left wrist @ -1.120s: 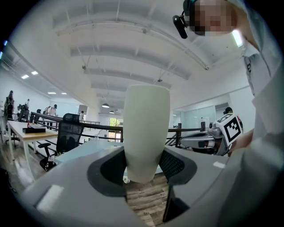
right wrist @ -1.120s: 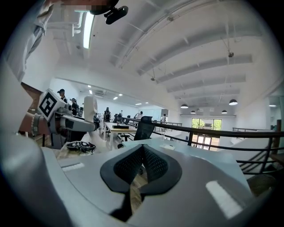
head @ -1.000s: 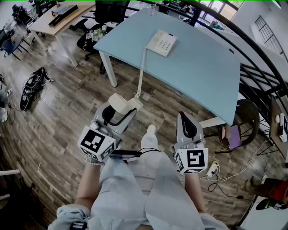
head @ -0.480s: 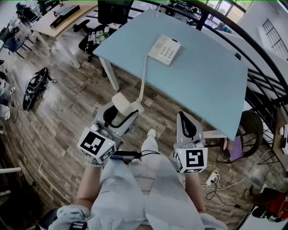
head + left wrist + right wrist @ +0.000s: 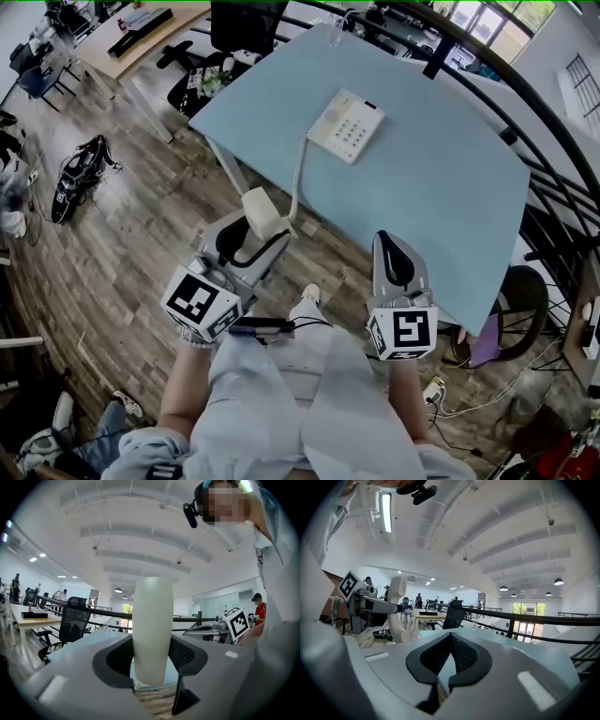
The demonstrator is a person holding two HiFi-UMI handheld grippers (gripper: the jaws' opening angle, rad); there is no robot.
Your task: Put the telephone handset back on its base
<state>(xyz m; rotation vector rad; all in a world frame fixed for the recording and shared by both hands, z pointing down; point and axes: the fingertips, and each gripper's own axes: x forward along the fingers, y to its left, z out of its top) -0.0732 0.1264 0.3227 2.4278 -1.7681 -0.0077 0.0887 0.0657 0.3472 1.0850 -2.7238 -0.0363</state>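
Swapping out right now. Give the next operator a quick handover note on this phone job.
The left tongs are shut on the handset, held upright just off the table's near edge.
The right tongs are shut and empty, beside the left.
The base sits on the blue table, with the coiled cord running to the handset.
Done: handset gripped.
Left: carry it over the table and lay it on the base.
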